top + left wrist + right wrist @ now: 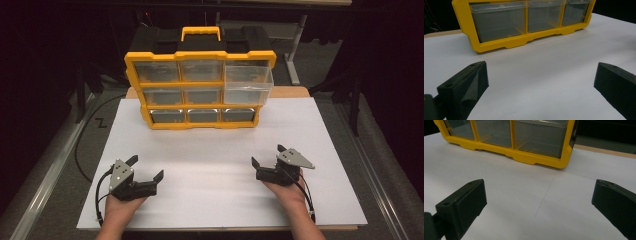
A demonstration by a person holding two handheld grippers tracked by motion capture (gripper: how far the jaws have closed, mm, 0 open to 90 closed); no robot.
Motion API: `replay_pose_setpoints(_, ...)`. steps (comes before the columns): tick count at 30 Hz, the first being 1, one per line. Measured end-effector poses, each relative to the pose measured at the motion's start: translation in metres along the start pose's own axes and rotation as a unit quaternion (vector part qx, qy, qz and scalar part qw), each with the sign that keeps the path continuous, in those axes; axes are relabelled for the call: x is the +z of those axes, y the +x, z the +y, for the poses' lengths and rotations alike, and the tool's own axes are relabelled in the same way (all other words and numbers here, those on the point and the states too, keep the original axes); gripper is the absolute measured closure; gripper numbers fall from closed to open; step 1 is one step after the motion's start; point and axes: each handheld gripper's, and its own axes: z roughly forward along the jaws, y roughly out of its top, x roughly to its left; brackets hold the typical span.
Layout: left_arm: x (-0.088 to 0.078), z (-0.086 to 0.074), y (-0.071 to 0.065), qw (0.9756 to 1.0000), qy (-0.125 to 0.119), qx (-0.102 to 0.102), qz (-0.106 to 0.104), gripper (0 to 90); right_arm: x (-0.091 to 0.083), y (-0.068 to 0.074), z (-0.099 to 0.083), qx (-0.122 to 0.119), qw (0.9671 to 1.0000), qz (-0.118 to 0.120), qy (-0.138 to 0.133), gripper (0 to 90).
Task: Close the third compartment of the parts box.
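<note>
A yellow organizer (200, 85) with a yellow carry handle (200, 32) stood upright at the far side of a white board (210, 165) that covered the table. Its front held three rows of three clear drawers. The top-right drawer (248, 82) was pulled well out of its frame — it jutted forward past the others, and nothing could be made out inside it. The remaining drawers sat flush in their slots.

The left gripper (146, 169) rested near the front left of the board, held in the person's left hand (117, 207), its jaws spread wide apart with nothing between them. The right gripper (267, 156) lay near the front right, held in the right hand (287, 192), its jaws likewise spread and empty. Both grippers were well apart from the organizer and from each other.

In the left gripper view the organizer's bottom row (524, 17) stood ahead, beyond bare white board. In the right gripper view the bottom-right drawer (540, 138) sat ahead — again well apart from the jaws.
</note>
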Motion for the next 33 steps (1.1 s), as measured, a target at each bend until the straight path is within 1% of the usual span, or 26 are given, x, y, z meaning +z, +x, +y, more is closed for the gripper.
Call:
replay_pose_setpoints(2, 0.000, 0.000, -0.001, 1.0000, -0.001, 0.000, 0.001, 0.2, 0.003, 0.001, 0.002, 0.003, 1.0000, -0.001, 0.002, 1.0)
replay_pose_setpoints(3, -0.001, 0.000, -0.001, 1.0000, 0.000, 0.001, 0.000, 0.2, 0.007, 0.002, 0.003, 0.007, 1.0000, -0.001, -0.004, 1.0)
replay_pose_setpoints(6, -0.001, 0.000, -0.001, 1.0000, -0.001, 0.000, 0.000, 0.2, 0.009, 0.003, 0.005, 0.007, 1.0000, -0.002, -0.003, 1.3)
replay_pose_setpoints(10, -0.001, 0.000, -0.001, 1.0000, -0.001, -0.002, -0.001, 0.2, 0.011, 0.002, 0.005, 0.011, 0.9999, -0.001, 0.001, 1.8)
replay_pose_setpoints(14, -0.001, 0.000, -0.001, 1.0000, 0.001, 0.001, -0.001, 0.2, 0.010, 0.001, 0.005, 0.012, 0.9999, -0.003, 0.005, 3.5)
replay_pose_setpoints(16, -0.001, 0.000, -0.002, 1.0000, 0.001, 0.003, -0.002, 0.2, 0.010, 0.001, 0.005, 0.011, 0.9999, -0.006, 0.009, 5.0)
replay_pose_setpoints(20, -0.002, 0.000, -0.002, 1.0000, -0.001, 0.003, -0.002, 0.2, 0.009, 0.001, 0.004, 0.011, 0.9998, -0.006, 0.016, 7.8)
replay_pose_setpoints(23, -0.002, 0.000, -0.001, 1.0000, -0.002, 0.001, -0.002, 0.2, 0.007, -0.001, 0.003, 0.012, 0.9998, -0.003, 0.016, 13.2)
replay_pose_setpoints(25, -0.002, 0.000, -0.001, 1.0000, -0.002, 0.001, -0.002, 0.2, 0.006, -0.001, 0.003, 0.013, 0.9998, -0.003, 0.017, 14.6)
replay_pose_setpoints(27, -0.002, 0.000, -0.001, 1.0000, -0.001, 0.002, -0.003, 0.2, 0.004, -0.002, 0.003, 0.007, 0.9999, -0.001, 0.015, 17.0)
replay_pose_setpoints(29, -0.002, 0.000, -0.001, 1.0000, -0.001, 0.002, -0.003, 0.2, 0.003, -0.004, 0.003, 0.010, 0.9998, -0.002, 0.014, 17.8)
replay_pose_setpoints(30, -0.002, 0.000, -0.001, 1.0000, 0.000, 0.001, -0.003, 0.2, 0.002, -0.005, 0.002, 0.015, 0.9998, -0.001, 0.014, 19.4)
replay_pose_setpoints(33, -0.002, 0.000, -0.001, 1.0000, -0.001, 0.001, -0.002, 0.2, 0.001, -0.005, 0.002, 0.013, 0.9998, 0.002, 0.017, 22.9)
